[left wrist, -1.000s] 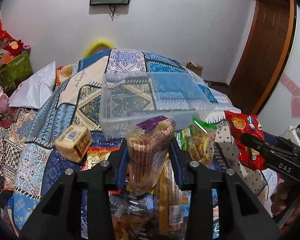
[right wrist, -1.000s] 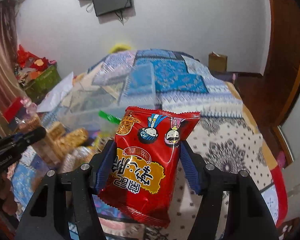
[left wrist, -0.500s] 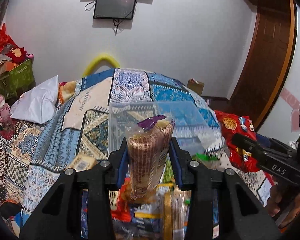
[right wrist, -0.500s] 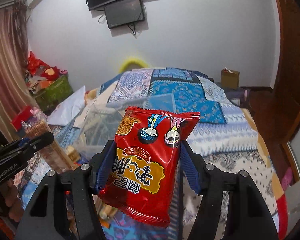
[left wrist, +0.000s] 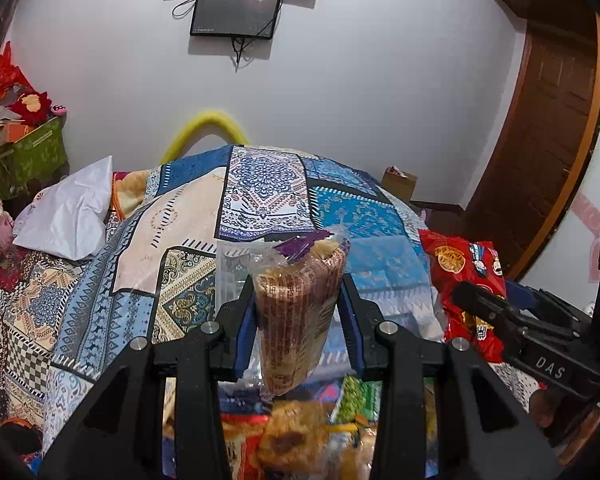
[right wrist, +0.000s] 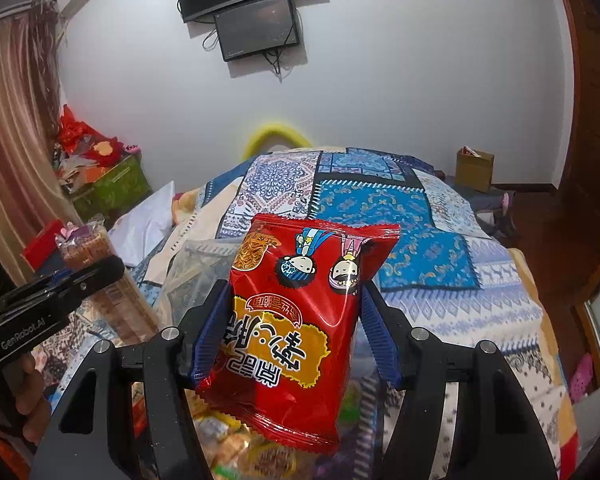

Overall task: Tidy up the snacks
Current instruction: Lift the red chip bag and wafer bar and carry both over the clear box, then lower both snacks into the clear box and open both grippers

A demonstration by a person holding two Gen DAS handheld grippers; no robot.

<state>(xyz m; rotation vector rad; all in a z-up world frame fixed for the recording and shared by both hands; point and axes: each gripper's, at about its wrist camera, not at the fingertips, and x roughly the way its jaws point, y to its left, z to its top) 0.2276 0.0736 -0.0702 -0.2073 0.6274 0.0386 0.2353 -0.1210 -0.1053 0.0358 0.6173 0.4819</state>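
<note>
The left claw point(left wrist: 298, 312) was raised above the bed, pointing forward, clamped on a clear-wrapped biscuit pack point(left wrist: 296, 312) held upright. The right claw point(right wrist: 294, 320) was likewise lifted, gripping a red snack bag point(right wrist: 296, 320) between its blue pads. Below both lay a heap of loose snacks point(left wrist: 292, 436). Beyond stood a clear plastic bin point(right wrist: 196, 268) on the patterned bedspread point(left wrist: 260, 188).

1. A bed point(left wrist: 260, 184) covered by a patchwork quilt point(right wrist: 420, 216) in blue, cream and white carried everything.
2. A clear plastic bin point(left wrist: 228, 276) sat mid-bed on the quilt.
3. A white pillow point(left wrist: 72, 216) lay at the far left.
4. Mixed snack packets point(left wrist: 292, 440) lay heaped at the near edge.
</note>
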